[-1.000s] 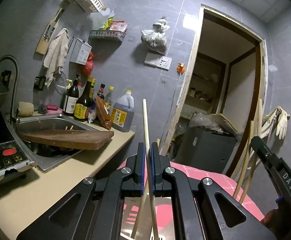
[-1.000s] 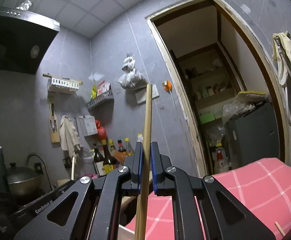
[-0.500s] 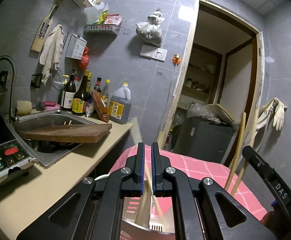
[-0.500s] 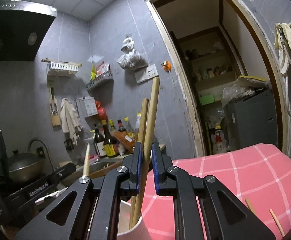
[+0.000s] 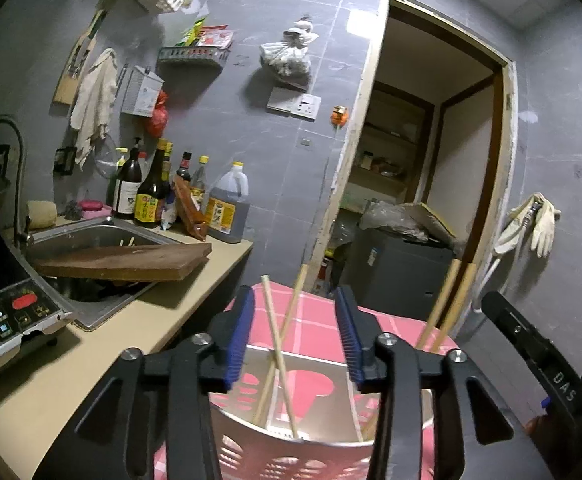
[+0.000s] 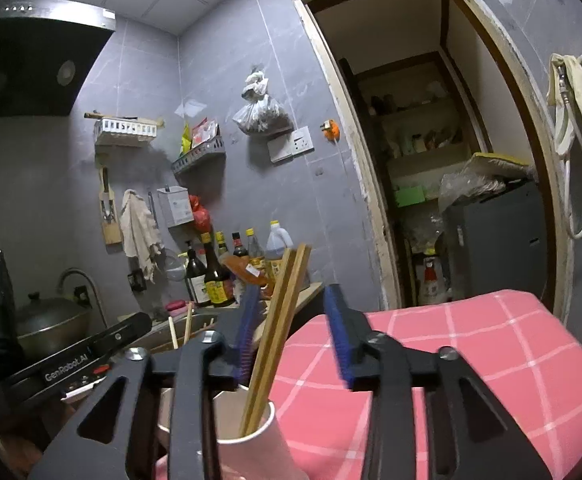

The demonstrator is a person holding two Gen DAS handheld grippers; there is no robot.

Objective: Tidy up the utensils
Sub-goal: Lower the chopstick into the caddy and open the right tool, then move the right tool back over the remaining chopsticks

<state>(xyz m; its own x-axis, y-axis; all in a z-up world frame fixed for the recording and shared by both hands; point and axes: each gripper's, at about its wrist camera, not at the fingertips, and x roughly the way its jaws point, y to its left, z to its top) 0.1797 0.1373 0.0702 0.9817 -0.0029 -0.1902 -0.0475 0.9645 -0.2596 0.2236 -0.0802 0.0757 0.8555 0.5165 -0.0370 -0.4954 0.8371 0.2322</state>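
In the left wrist view, the left gripper (image 5: 295, 334) hangs above a metal holder (image 5: 315, 446) with pink cut-out sides, its blue-padded fingers (image 5: 240, 332) spread wide apart and holding nothing. Two pale chopsticks (image 5: 277, 354) stand loose in the holder, crossing each other between the spread fingers and touching neither pad. The holder sits on a pink checked tablecloth (image 5: 311, 316). To the right, a second pair of darker chopsticks (image 5: 447, 304) rises just beside the black body of the right gripper (image 5: 531, 360). At the left, a beige countertop (image 5: 91, 352) carries a steel sink (image 5: 103, 248) with a wooden cutting board (image 5: 123, 264) laid across it, sauce bottles (image 5: 151, 196) along its back edge, and an induction cooker (image 5: 7, 312) at its near left corner.

In the right wrist view, the right gripper (image 6: 291, 336) also has its fingers (image 6: 341, 338) wide apart, gripping nothing. Two brown chopsticks (image 6: 279, 328) lean together in a white paper cup (image 6: 251, 448) below the gripper; they rise close beside the left finger, though whether they touch its pad is hard to tell. The cup stands at the left edge of the pink tablecloth (image 6: 471, 352). Left of it, the left gripper's (image 6: 87, 356) black side is visible, with the tips of the pale chopsticks (image 6: 179, 330) poking up behind it. A lidded pot (image 6: 51, 320) sits at the far left, and rubber gloves (image 6: 579, 88) hang beside the doorway (image 6: 431, 140).
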